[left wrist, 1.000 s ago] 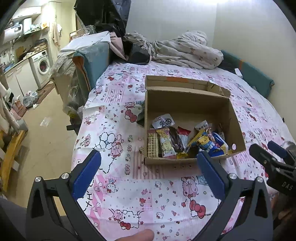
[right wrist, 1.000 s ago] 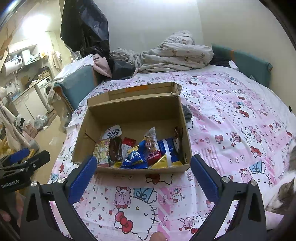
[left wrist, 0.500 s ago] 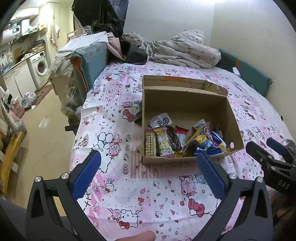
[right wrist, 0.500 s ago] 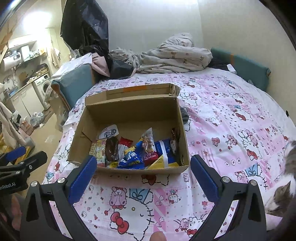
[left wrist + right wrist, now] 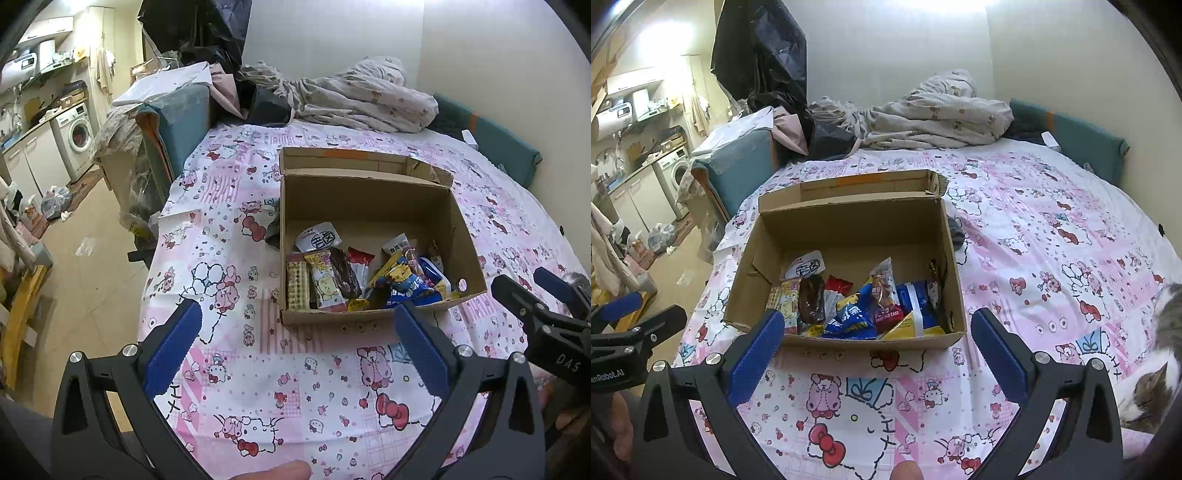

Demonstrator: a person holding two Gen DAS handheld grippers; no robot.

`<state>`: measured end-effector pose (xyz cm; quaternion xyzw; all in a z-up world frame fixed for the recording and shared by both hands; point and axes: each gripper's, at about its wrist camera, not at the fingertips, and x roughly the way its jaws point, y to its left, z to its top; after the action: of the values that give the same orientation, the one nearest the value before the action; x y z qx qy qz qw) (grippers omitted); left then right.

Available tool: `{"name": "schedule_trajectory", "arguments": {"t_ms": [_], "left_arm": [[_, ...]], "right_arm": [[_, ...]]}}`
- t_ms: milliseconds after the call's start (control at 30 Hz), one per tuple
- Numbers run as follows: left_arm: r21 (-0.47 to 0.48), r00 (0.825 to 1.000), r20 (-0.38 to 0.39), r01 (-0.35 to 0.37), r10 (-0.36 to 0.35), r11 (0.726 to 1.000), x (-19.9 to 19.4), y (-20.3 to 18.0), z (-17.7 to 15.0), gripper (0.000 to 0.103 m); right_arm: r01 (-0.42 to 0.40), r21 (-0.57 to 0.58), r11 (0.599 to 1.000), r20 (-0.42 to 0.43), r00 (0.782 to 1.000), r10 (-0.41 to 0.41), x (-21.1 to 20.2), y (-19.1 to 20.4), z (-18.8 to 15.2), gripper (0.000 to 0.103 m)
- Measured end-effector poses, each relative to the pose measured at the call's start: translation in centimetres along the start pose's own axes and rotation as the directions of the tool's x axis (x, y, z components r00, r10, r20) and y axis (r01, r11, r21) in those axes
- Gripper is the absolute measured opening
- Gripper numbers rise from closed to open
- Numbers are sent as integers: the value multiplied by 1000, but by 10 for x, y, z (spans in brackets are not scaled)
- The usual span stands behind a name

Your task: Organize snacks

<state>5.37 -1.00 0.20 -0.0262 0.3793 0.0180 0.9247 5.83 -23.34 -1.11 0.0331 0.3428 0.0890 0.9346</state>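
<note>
An open cardboard box [image 5: 458,225] [image 5: 846,225] sits on a pink cartoon-print bedspread. Several snack packets lie along its near side: a white round-label pack [image 5: 318,238] [image 5: 807,264], a yellow bear pack [image 5: 324,282], a dark brown bar [image 5: 811,299] and a blue pack [image 5: 410,288] [image 5: 851,317]. My left gripper [image 5: 295,341] is open and empty, held above the bedspread short of the box. My right gripper [image 5: 877,349] is open and empty, just in front of the box's near wall. Each gripper shows at the edge of the other's view.
A cat [image 5: 1156,373] lies at the bed's right edge. Crumpled bedding [image 5: 354,99] and dark clothes are piled at the far end. A teal cushion [image 5: 495,144] lines the right wall. The bed's left edge drops to the floor, with a washing machine [image 5: 79,133] beyond.
Both grippers have drawn back and risen slightly, so the box looks a little farther away. Both stay open and empty.
</note>
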Motion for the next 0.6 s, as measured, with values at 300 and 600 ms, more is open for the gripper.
{"name": "schedule_trajectory", "arguments": {"t_ms": [300, 600], "left_arm": [[-6, 1000, -3, 6, -6, 1000, 1, 1, 0, 102], [-4, 1000, 5, -2, 2, 1000, 1, 0, 1, 102]], "right_arm": [[1, 0, 1000, 1, 1000, -1, 0, 0, 0, 103], [1, 7, 1000, 2, 1000, -1, 1, -2, -1, 103]]}}
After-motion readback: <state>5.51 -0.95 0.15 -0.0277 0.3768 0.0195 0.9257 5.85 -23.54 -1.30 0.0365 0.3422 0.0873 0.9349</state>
